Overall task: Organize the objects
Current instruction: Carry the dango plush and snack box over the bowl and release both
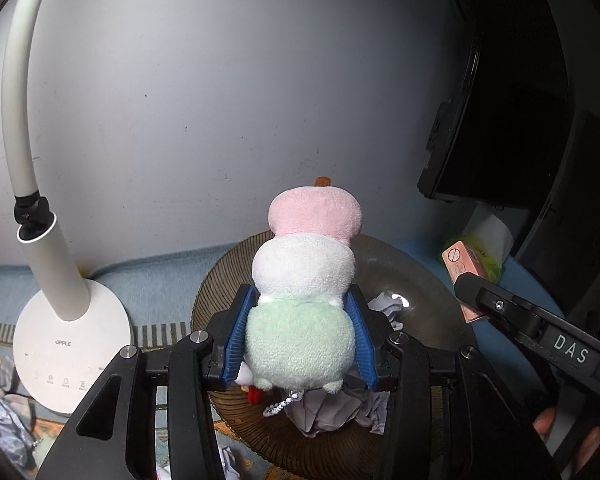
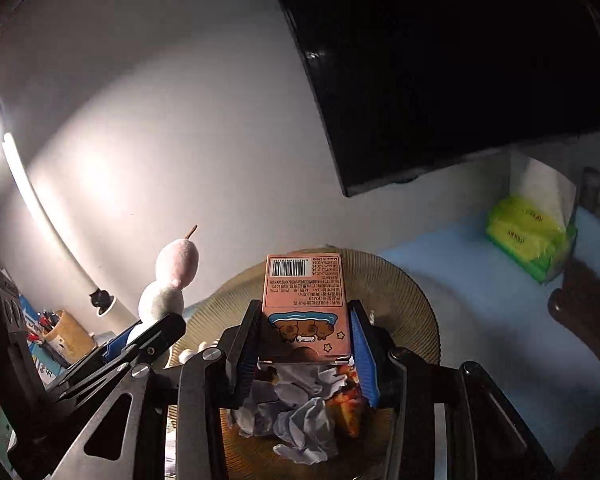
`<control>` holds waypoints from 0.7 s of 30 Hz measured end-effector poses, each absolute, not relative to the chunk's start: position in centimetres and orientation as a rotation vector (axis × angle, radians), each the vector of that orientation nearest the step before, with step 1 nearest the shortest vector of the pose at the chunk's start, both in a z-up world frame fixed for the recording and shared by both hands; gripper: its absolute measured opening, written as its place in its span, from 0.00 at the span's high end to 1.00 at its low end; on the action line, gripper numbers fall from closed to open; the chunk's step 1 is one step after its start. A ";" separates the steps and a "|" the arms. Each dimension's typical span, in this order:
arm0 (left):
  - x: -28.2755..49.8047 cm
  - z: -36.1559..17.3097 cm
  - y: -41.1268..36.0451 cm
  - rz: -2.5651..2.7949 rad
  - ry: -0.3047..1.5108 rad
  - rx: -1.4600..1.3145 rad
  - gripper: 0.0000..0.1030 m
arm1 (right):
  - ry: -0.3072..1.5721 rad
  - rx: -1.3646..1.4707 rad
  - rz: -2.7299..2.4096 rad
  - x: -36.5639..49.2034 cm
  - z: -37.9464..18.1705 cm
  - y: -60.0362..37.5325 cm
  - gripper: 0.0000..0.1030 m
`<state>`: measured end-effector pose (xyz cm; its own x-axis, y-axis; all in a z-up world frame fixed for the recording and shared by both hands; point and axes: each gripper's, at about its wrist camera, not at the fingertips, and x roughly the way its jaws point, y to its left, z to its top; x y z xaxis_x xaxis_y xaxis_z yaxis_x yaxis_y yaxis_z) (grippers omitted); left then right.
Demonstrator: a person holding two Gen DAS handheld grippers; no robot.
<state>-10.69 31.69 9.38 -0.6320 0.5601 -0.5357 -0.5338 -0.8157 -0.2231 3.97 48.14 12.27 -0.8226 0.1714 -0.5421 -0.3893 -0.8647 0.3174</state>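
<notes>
While my left gripper (image 1: 300, 332) clamps the dango plush (image 1: 306, 288) and my right gripper (image 2: 304, 344) clamps the pink carton (image 2: 305, 304), both hang above the ribbed glass plate (image 2: 412, 300); crumpled paper (image 2: 300, 412) beneath remains unsorted, so I judge things midway

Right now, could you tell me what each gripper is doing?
Left gripper: closed on the plush dango toy.
Right gripper: closed on the pink box.

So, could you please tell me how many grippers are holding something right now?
2: the left gripper grips the dango plush; the right gripper grips the pink box. Both are above the brown plate.
</notes>
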 end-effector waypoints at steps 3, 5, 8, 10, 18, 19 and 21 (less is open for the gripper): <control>-11.3 8.2 31.9 2.368 -0.058 -0.834 0.53 | 0.655 -0.803 2.657 3.2 10.7 48.9 0.61; -11.1 8.1 31.8 2.364 -0.085 -0.816 0.27 | 0.643 -0.830 2.624 3.0 10.1 49.3 0.54; -9.9 8.8 31.0 2.385 -0.123 -0.726 0.04 | 0.683 -0.817 2.605 3.6 9.8 49.8 0.38; -10.1 9.4 30.6 2.387 -0.142 -0.716 0.04 | 0.686 -0.791 2.611 4.0 9.9 50.4 0.38; -7.5 13.5 28.4 2.439 -0.133 -0.626 0.04 | 0.715 -0.759 2.643 5.4 11.5 49.4 0.38; -6.4 14.3 27.8 2.454 -0.111 -0.597 0.04 | 0.703 -0.757 2.666 5.8 12.4 48.7 0.38; -4.2 15.5 25.0 2.502 -0.076 -0.582 0.04 | 0.650 -0.756 2.700 7.0 14.1 46.8 0.38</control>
<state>-4.18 25.04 15.52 -0.7465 0.5391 -0.3900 -0.5144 -0.8394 -0.1755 7.01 46.83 14.11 -0.8299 0.1274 -0.5432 -0.3605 -0.8654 0.3479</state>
